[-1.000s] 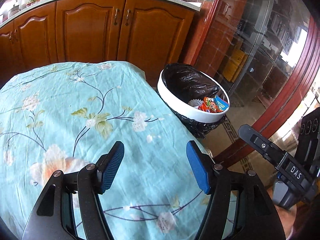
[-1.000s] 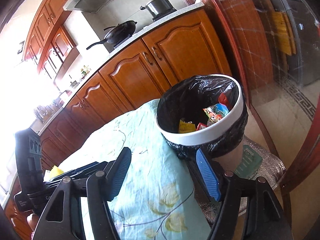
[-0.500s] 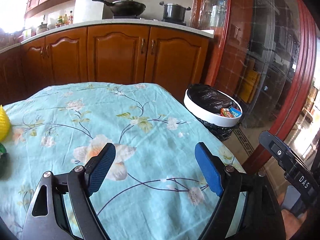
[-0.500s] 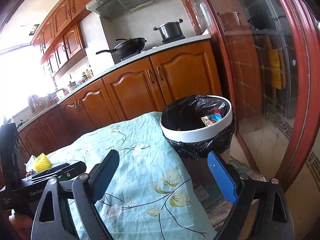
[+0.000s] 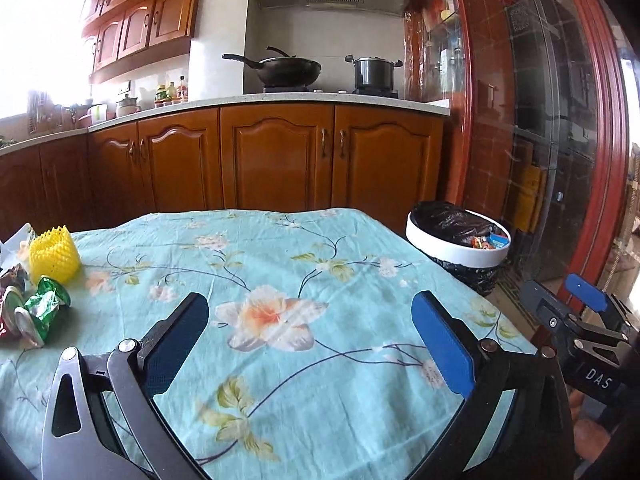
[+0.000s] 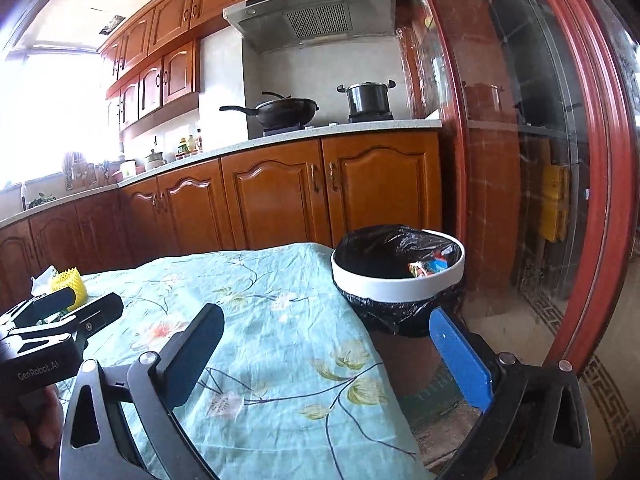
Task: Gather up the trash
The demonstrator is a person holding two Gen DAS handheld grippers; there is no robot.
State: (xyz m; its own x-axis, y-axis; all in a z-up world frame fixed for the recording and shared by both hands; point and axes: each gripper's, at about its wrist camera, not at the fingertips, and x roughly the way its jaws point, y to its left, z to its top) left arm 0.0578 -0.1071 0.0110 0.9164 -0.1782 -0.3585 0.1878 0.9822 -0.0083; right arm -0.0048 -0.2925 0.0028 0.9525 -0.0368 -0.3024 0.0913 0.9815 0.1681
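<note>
Left gripper point(image 5: 310, 340) & right gripper point(image 6: 326, 354) both gape, nothing held, poised over the floral tablecloth point(image 5: 280, 264). Wrappers point(image 5: 38, 312) & yellow foam net point(image 5: 54, 254) sit at far left edge, well apart from the lined bin point(image 6: 398, 268) off the right corner, probably so each piece gets carried across

Blown-out window glare at left, fisheye-bent edges, dark corners.

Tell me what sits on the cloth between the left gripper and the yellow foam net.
In the left wrist view, crumpled wrappers, one green, lie between the left gripper and the yellow foam net. Otherwise only bare floral tablecloth.
</note>
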